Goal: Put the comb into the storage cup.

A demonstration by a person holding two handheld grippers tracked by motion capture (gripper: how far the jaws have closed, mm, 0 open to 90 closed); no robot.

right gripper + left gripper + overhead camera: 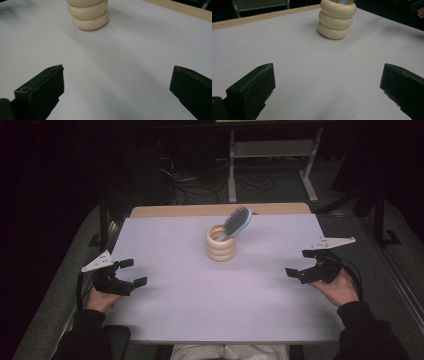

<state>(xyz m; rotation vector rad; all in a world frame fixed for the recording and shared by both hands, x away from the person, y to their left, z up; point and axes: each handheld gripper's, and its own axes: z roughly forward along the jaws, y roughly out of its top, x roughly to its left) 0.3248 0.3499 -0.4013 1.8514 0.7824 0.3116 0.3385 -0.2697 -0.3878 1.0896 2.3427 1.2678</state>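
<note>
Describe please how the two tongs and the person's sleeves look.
Both tongs, left and right, are black with two blocky, flat-faced jaws. Each carries a light grey three-cornered plate on top and trails a black cable. The person wears dark long sleeves reaching the wrists.

one holder (pixel 221 245) — one hairbrush (pixel 237 222), two grippers

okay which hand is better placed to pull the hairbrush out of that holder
Right, probably. The hairbrush leans from the holder toward the right gripper. Both it and the left gripper are open, about equally far.
</note>
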